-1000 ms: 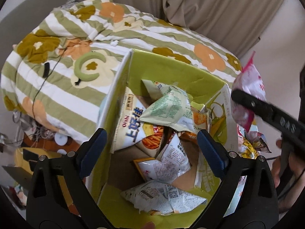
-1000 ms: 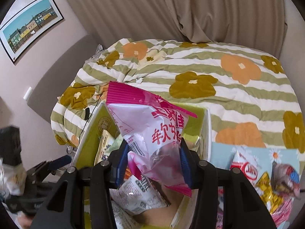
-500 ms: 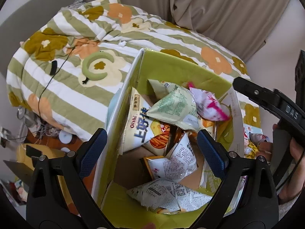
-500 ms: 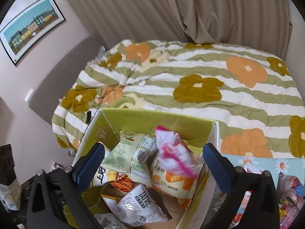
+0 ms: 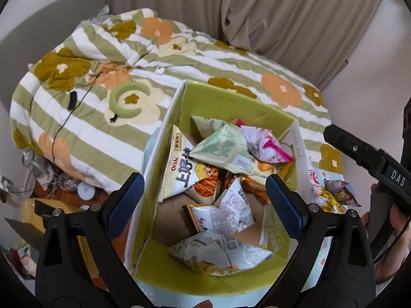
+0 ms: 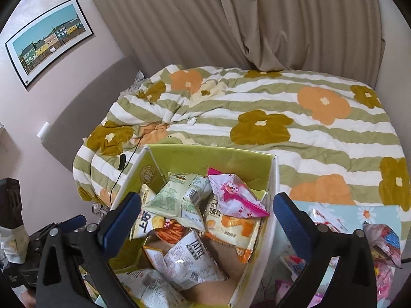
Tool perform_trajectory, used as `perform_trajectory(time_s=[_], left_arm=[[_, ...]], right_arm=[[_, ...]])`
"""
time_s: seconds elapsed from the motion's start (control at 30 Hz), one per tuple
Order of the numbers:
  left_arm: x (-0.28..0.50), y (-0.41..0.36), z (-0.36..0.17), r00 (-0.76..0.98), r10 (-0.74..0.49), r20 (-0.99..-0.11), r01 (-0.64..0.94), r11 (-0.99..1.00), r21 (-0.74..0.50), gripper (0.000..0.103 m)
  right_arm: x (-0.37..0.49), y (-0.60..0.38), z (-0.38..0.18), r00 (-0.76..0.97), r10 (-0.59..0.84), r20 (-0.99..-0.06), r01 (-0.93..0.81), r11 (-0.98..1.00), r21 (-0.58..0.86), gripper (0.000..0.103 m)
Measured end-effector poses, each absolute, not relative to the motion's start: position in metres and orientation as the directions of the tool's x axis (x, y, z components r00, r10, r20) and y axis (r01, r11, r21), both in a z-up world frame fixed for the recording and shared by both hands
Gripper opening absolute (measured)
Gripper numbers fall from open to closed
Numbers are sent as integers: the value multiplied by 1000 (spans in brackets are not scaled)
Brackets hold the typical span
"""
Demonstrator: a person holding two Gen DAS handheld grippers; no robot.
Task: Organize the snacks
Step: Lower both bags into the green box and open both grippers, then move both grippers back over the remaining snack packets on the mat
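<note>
A green-lined cardboard box (image 5: 226,102) (image 6: 213,155) stands open beside the bed and holds several snack bags. A pink and white bag (image 5: 264,145) (image 6: 231,196) lies on top at the far right of the pile, next to a pale green bag (image 5: 221,146) (image 6: 179,195). My left gripper (image 5: 205,200) is open and empty above the box's near end. My right gripper (image 6: 208,220) is open and empty above the box. The right gripper's black body (image 5: 370,159) shows at the right of the left wrist view.
A bed with a green-striped flower quilt (image 6: 282,118) lies behind the box. More snack bags (image 6: 382,238) (image 5: 334,195) lie on a light blue floral mat (image 6: 341,208) right of the box. Cables and clutter (image 5: 46,172) sit at the left. Curtains (image 6: 257,20) hang behind.
My right gripper opened and let go of the pink bag, which dropped into the box onto the pile. Both grippers have drawn back a little from the box.
</note>
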State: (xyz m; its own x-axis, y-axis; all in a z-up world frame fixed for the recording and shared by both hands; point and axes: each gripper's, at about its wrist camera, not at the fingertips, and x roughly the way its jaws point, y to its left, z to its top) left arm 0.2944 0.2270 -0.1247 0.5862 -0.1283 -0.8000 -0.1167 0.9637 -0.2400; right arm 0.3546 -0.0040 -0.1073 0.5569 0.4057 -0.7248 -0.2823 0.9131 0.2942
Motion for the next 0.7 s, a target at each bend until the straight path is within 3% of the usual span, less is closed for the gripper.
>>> perform_trajectory(time_s=[0.43, 0.7], left_arm=[[247, 187, -80, 643, -222, -733, 13, 960, -279, 95], [210, 124, -70, 670, -238, -703, 62, 962, -267, 95]], right_arm=[[269, -65, -61, 645, 336, -687, -176, 939, 294, 102], [216, -132, -49, 693, 234, -682, -100, 968, 230, 102]])
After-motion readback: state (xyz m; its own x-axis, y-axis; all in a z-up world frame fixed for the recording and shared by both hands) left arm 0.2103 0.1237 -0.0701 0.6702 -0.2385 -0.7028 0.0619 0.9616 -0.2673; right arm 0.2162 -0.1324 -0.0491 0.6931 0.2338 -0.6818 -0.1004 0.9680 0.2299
